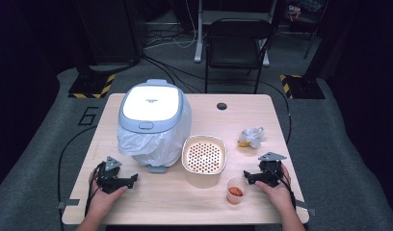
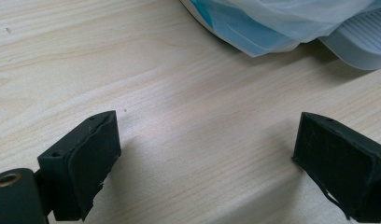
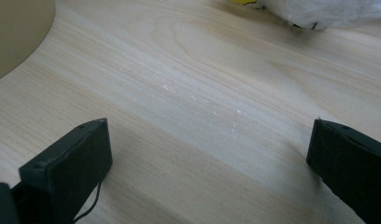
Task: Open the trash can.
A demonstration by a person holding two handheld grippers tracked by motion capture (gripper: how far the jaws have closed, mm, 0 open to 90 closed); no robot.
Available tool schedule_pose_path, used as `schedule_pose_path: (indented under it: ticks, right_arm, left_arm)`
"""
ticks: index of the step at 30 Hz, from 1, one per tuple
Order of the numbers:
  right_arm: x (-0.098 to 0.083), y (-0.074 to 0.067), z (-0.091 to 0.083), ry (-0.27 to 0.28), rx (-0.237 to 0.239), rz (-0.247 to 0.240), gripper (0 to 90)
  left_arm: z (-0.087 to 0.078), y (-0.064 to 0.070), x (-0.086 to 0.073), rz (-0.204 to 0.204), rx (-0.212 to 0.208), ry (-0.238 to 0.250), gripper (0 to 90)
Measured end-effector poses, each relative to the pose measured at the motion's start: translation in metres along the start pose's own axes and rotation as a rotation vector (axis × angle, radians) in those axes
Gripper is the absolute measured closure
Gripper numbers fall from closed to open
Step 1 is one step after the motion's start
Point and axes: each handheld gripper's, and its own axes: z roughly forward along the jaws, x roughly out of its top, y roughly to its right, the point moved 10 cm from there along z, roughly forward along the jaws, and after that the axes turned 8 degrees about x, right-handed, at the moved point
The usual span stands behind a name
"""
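A grey-blue bin (image 1: 151, 115) with a white lid and a white plastic liner stands on the wooden table (image 1: 137, 202) at the left. Beside it sits a beige perforated strainer bowl (image 1: 204, 156). A small clear cup (image 1: 235, 190) with something orange inside stands near the front. A crumpled white bag (image 1: 251, 137) with a yellow bit lies at the right. My left gripper (image 1: 132, 180) rests open on the table in front of the bin (image 2: 361, 42), nothing between its pads (image 2: 93, 161). My right gripper (image 1: 246, 177) lies open beside the cup, its pads (image 3: 86, 154) on bare wood.
A black chair (image 1: 235, 45) stands beyond the table's far edge. A dark cable hole (image 1: 222, 106) sits near the back of the tabletop. Cables run over the grey floor. The bowl's beige wall (image 3: 16, 32) edges the right gripper view.
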Motion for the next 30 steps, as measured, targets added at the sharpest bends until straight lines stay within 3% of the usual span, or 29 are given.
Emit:
schedule_pose_path:
  ticks: [1,3,11,25,30]
  right_arm:
    - [-0.0008,0.0,-0.0004,-0.004,-0.002,0.0,0.0]
    - [-0.0007,0.0002,-0.0004,-0.005,-0.001,-0.003,0.0]
    - [-0.0014,-0.0004,-0.0011,0.001,-0.003,0.005,0.0]
    - [-0.0014,-0.0004,-0.0011,0.001,-0.003,0.005,0.0]
    - [-0.0014,-0.0006,-0.001,-0.003,0.003,0.001,0.0]
  left_arm:
    - [0.001,0.001,0.0015,-0.019,0.002,0.015,6.9]
    - [0.0007,-0.0007,0.001,0.001,0.006,0.01,7.0]
    - [0.0011,0.0004,0.002,-0.019,0.007,0.018,7.2]
    - [-0.001,0.0011,-0.0001,-0.02,0.003,-0.002,7.8]
    - [0.001,0.0001,0.0023,-0.023,0.015,0.018,8.6]
